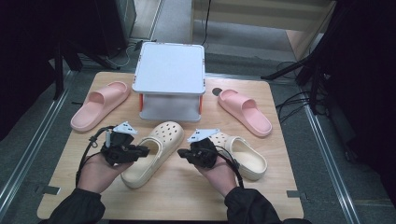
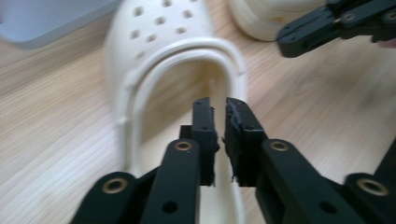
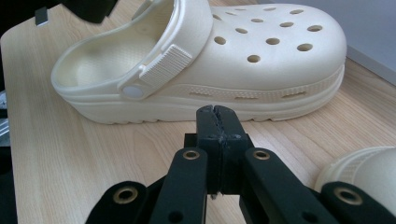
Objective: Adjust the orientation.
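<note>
So the setup looks like a shoe-sorting job. There's a small white two-tier rack [image 1: 169,77] at the far middle of the wooden table [image 1: 177,196], with a pink slide [image 1: 99,105] lying to its left and another pink slide [image 1: 245,112] to its right. Both sit flat on their soles, probably laid out so each can be picked off one at a time.

The action is around the two cream clogs in the near half. The left cream clog [image 1: 153,153] lies just in front of the rack, toe pointing far and a bit right, heel opening facing the person. The right cream clog [image 1: 243,156] sits partly behind the right hand.

The left gripper [image 1: 142,151] is held roughly level, aimed rightward. In its own view its tips sit in front of the clog's heel opening, jaws nearly together with a thin gap and nothing between them.

The right gripper [image 1: 183,152] points leftward at the same clog's side, and in the right gripper view its jaws are pressed fully together, empty, just short of the sole near the strap rivet [image 3: 133,91].

Both hands come in low from the near edge, palms cupping the grippers from below, tips facing each other across the clog. Looks like a two-sided approach, no grip yet.
</note>
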Demonstrator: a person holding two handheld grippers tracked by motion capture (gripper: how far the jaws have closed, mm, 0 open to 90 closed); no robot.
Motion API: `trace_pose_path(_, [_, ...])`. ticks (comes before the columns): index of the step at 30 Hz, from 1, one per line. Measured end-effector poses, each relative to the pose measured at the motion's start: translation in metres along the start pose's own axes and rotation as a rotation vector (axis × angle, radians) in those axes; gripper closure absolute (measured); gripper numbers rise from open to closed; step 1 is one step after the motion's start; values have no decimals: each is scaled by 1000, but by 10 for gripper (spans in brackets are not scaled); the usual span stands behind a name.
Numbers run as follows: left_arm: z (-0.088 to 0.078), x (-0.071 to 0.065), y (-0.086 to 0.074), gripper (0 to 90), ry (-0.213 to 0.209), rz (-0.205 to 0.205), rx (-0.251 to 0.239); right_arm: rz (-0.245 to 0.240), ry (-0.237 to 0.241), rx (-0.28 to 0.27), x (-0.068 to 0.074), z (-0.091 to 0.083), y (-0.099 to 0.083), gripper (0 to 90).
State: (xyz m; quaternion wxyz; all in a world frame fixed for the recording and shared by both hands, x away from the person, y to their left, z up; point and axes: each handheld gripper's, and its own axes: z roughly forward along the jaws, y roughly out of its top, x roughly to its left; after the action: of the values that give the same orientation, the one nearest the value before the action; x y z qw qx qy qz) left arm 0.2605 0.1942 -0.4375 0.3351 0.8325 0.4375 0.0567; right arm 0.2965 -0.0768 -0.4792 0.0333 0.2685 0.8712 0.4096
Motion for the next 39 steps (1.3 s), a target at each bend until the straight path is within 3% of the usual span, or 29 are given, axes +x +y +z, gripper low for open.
trace_pose_path(6, [-6,16,-12,856,32,-22,-3,-10,-1,3,2,6,3,900])
trace_pose_path(12, [-3,35,-28,875,73,-55,-3,-9,18,13,6,19,7,900])
trace_pose_path(16, [0,40,-34,875,88,-65,9,-14,29,22,6,27,9,900])
trace_pose_path(21, [8,47,-44,842,45,-110,32,-18,43,37,8,37,10,900])
trace_pose_path(30, [11,45,-46,888,62,-101,54,-24,41,44,11,45,10,900])
trace_pose_path(39, [14,40,-46,892,-3,-88,67,-22,20,47,8,46,10,900])
